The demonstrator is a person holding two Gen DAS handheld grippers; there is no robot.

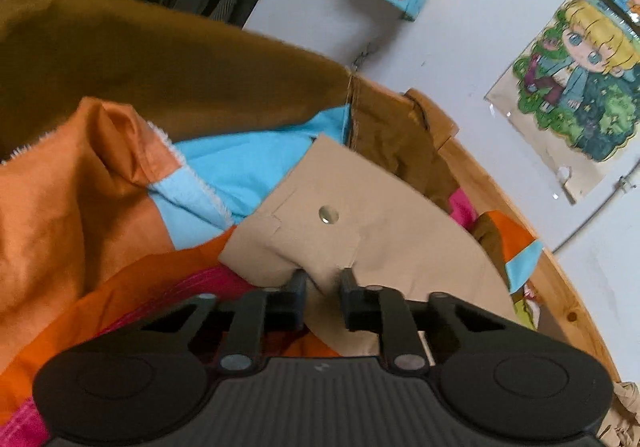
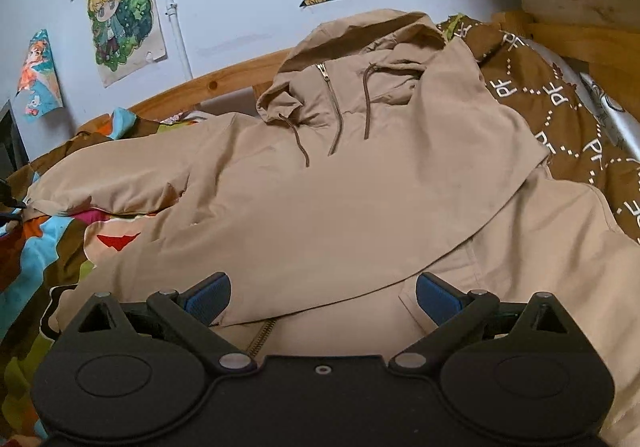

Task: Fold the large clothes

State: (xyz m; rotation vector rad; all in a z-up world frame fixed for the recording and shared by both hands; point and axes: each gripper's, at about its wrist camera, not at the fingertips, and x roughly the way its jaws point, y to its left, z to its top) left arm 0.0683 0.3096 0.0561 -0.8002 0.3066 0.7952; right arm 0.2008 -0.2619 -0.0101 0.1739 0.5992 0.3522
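A beige hooded jacket [image 2: 320,199] lies spread on the bed, hood toward the wall, zipper and brown drawstrings showing. Its right side is folded over the front. My right gripper [image 2: 323,297] hovers low over the jacket's lower front, open wide, blue pads [image 2: 208,299] apart with nothing between them. In the left wrist view, the sleeve cuff [image 1: 344,223] with a metal snap [image 1: 329,215] runs out from my left gripper [image 1: 323,281], which is shut on the cuff's edge. The sleeve [image 2: 112,183] stretches out to the left.
A patchwork bedspread [image 1: 80,207] of orange, blue, pink and brown lies under the jacket. A wooden bed frame [image 2: 224,81] runs along the wall, which carries cartoon posters [image 2: 120,15]. A brown patterned pillow [image 2: 560,107] sits at the right.
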